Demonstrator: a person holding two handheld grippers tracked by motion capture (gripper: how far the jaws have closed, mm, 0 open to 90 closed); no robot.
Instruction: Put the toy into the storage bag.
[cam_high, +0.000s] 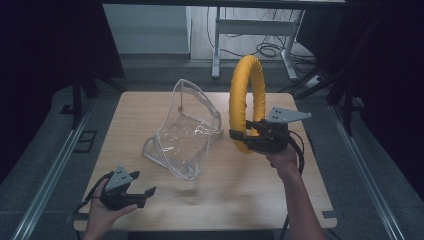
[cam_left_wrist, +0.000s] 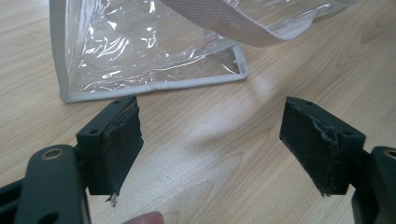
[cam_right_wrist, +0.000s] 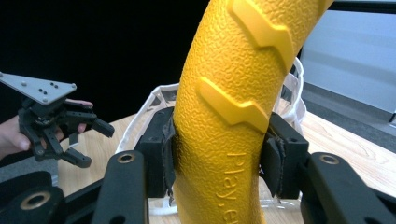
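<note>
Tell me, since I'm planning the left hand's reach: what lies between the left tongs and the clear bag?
Only bare wooden table separates the left tongs from the clear bag, as the left gripper view shows.

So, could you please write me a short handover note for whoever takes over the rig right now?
Right gripper: shut on the yellow ring, holding it upright above the table, beside the bag and apart from it.
Left gripper: open, holding nothing, low over the table's near left corner, pointing toward the bag.
Clear plastic bag: on the middle of the table, its mouth propped open toward the ring, its strap across the top.
Done: ring picked up.
Left: the ring is not yet in the bag. Likely next, steady the bag's rim with the left gripper and lower the ring in.
</note>
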